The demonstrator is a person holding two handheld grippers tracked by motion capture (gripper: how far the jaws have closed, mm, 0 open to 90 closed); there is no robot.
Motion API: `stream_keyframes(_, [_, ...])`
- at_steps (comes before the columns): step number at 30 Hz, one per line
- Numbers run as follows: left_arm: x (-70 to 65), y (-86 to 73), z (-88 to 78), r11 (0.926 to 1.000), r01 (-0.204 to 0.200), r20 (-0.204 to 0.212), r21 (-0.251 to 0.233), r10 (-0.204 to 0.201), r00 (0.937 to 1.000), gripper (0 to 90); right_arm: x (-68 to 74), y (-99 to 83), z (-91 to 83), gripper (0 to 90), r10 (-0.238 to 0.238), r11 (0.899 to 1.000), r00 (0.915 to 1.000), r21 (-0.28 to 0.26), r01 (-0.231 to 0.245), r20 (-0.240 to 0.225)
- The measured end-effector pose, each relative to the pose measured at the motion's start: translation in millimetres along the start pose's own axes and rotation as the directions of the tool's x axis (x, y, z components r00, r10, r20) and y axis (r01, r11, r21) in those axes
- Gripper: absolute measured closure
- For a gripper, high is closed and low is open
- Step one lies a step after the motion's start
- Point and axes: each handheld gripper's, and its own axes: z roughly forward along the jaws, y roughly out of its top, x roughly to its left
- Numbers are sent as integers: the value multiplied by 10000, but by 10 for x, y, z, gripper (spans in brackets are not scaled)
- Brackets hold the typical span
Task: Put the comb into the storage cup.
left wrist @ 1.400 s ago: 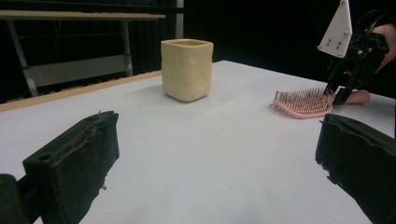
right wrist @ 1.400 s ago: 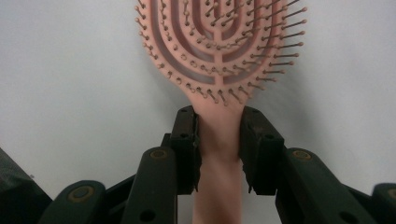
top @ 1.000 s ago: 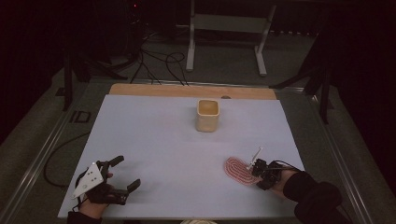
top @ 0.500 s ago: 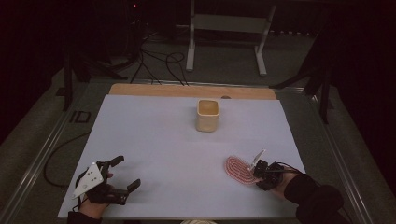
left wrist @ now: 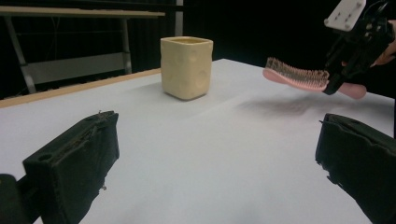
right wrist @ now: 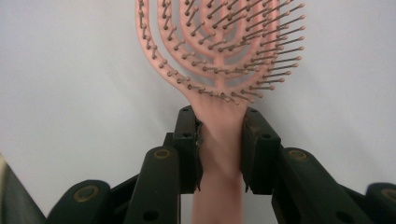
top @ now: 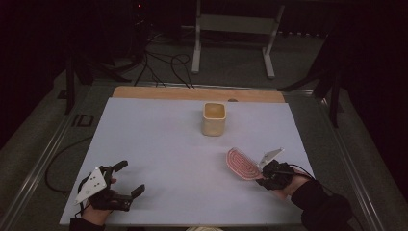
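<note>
Pink hairbrush (right wrist: 219, 60) with open looped ribs and bristles up, lifted above the white bench (top: 159, 144) at 4 o'clock, handle clamped between right gripper (top: 272, 174) fingers. Cream cup (top: 213, 118) at 12 o'clock, well apart. Left gripper (top: 114, 185) at 7 o'clock, fingers wide, holding nothing.

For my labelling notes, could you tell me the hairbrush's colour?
Pink hairbrush, clearest in the right gripper view.

The high view looks down over the table (top: 159, 139); both tool cameras sit low, sharing the hairbrush (left wrist: 299, 77).
</note>
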Motion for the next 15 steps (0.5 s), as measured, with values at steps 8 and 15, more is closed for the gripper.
stream_keyframes(8, [2, 0, -5, 10000, 7, -7, 2, -7, 10000, 3, 36, 120, -33, 708, 304, 9878, 9995, -1529, -305, -31])
stream_keyframes(15, [2, 0, 1, 10000, -26, -24, 52, 26, 10000, 3, 138, 198, 4, 708, 332, 9628, 9991, -2689, -250, 262])
